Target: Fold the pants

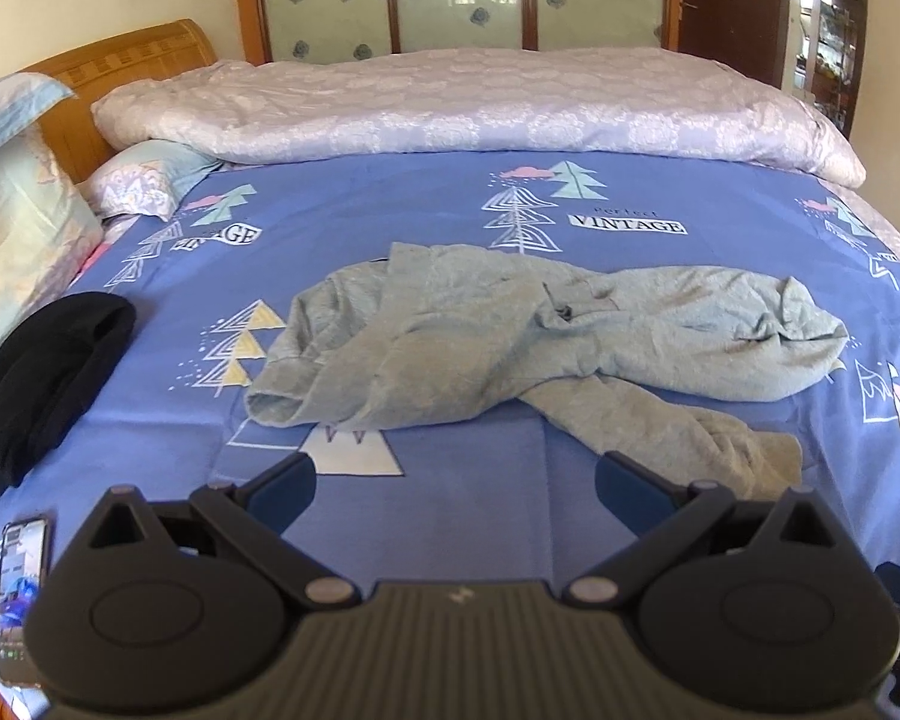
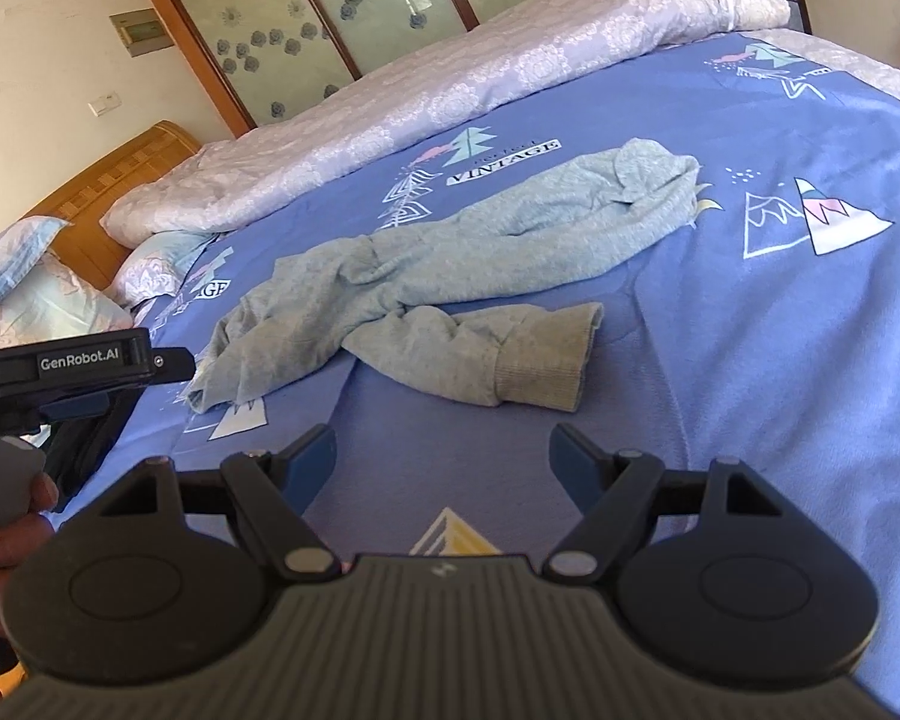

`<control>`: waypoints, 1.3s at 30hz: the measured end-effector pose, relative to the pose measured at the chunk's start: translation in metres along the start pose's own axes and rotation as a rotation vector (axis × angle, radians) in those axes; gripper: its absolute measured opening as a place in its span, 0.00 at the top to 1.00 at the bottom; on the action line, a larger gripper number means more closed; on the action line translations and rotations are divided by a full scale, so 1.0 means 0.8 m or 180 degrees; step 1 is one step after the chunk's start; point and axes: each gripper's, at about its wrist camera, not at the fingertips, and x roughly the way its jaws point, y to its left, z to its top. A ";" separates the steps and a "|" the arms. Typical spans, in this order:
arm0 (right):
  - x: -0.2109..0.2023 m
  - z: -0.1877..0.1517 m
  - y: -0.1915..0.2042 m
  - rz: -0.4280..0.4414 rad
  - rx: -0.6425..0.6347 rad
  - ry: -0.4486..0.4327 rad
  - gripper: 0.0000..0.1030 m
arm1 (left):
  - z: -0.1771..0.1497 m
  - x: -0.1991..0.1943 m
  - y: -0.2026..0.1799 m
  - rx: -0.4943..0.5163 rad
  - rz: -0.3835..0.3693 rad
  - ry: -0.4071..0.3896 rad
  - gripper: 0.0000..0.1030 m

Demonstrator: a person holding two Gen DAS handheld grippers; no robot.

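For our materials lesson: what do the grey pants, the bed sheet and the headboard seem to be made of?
Grey pants: soft knitted jersey, probably cotton, matte, with a ribbed cuff.
Bed sheet: smooth woven cloth, printed with trees, faintly creased.
Headboard: wood or veneer, orange-brown, lightly glossy.

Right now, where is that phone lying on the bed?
The phone shows only in the left wrist view, at the lower left near the bed's front edge, on the blue sheet just in front of the black garment.
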 end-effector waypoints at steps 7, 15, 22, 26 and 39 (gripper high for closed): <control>0.006 0.005 -0.013 -0.0022 0.0057 0.0018 0.22 | 0.007 0.012 -0.016 0.0060 -0.0039 0.0031 0.00; 0.013 0.006 -0.020 -0.0024 0.0091 0.0052 0.22 | 0.009 0.022 -0.023 0.0087 -0.0033 0.0075 0.00; 0.017 0.006 -0.021 -0.0030 0.0090 0.0064 0.22 | 0.009 0.030 -0.024 0.0086 -0.0043 0.0112 0.00; 0.019 0.006 -0.021 -0.0025 0.0082 0.0074 0.22 | 0.008 0.034 -0.022 0.0083 -0.0054 0.0127 0.00; 0.034 0.054 -0.046 -0.0138 -0.0049 -0.0173 0.42 | 0.008 0.092 0.093 -0.0172 0.0510 -0.0284 0.00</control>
